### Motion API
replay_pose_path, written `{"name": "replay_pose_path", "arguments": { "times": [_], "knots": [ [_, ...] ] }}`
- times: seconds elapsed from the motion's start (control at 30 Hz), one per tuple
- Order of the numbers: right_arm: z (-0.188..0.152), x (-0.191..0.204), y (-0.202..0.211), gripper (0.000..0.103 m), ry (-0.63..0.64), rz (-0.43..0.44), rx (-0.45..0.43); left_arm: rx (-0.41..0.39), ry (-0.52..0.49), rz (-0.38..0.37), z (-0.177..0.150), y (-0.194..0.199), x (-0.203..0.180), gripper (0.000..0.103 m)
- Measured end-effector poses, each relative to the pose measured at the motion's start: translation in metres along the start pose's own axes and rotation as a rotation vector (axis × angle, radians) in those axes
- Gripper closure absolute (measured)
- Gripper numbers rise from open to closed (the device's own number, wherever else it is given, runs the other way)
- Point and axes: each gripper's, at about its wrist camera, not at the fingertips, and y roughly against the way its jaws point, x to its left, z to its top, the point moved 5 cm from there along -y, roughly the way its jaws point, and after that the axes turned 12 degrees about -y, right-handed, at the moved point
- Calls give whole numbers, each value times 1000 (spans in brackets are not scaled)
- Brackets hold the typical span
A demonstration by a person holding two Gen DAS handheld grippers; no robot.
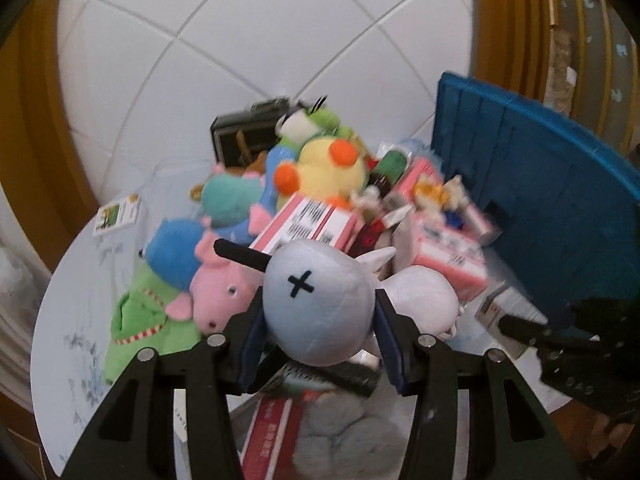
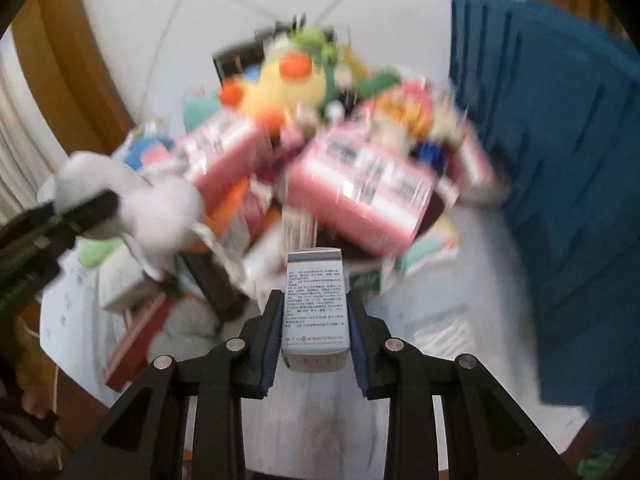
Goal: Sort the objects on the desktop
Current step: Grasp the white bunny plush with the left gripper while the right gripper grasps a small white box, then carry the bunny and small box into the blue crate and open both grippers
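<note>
A pale grey plush toy with a round head and a black stitched cross point(image 1: 318, 300) is being gripped at the head between the blue pads of the left gripper point(image 1: 320, 344), the jaws standing partway closed against its sides. Its white body point(image 1: 424, 300) is hanging beyond the right-hand pad, and a black ear is sticking out up and to the left. The toy is being held above the heap, clear of the things under it.

A small upright white carton printed with fine text point(image 2: 314, 308) is being clamped between the narrow jaws of the right gripper point(image 2: 314, 320), its pads pressed to both long sides. The carton is being held above bare tabletop, just in front of the pile.

Both grippers are being pointed downward and forward at the heap. In the right wrist view the left gripper and its toy are seen at the left edge, well apart from the carton.

Beyond the tools, the round white table point(image 1: 80, 320) is being crowded by a heap of pink cartons point(image 1: 308, 224) and soft toys, among them a pink pig plush point(image 1: 218, 296) and a yellow duck plush with orange feet point(image 1: 332, 168). Open tabletop is being left along the near-left rim and to the right in front of the blue plastic crate point(image 1: 532, 208), which is standing at the table's right edge. White floor tiles point(image 1: 240, 20) are being seen past the far rim.
</note>
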Motion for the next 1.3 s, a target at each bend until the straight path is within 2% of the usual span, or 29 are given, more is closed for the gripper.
{"name": "replay_pose_path", "arguments": {
  "times": [0.2, 0.37, 0.53, 0.67, 0.77, 0.87, 1.0, 1.17, 1.3],
  "knots": [
    [35, -19, 64, 73, 30, -13, -163, -85, -19, -19, 40, 23, -34, 54],
    [54, -43, 120, 73, 40, -27, -277, -169, -56, -52, 84, 42, -83, 54],
    [84, -86, 185, 73, 35, -54, -388, -251, -89, -87, 136, 61, -137, 54],
    [110, -131, 222, 73, 32, -125, -448, -277, -127, -124, 175, 67, -182, 54],
    [133, -170, 231, 73, 28, -153, -438, -240, -148, -186, 208, 60, -221, 54],
    [162, -215, 229, 73, 30, -187, -385, -188, -174, -227, 237, 48, -258, 54],
    [186, -264, 217, 73, 29, -223, -318, -113, -218, -236, 264, 29, -307, 54],
    [190, -321, 192, 73, 47, -270, -216, -24, -310, -219, 269, 8, -362, 54],
    [179, -349, 177, 73, 44, -274, -169, 32, -343, -230, 263, -1, -388, 54]
  ]
}}
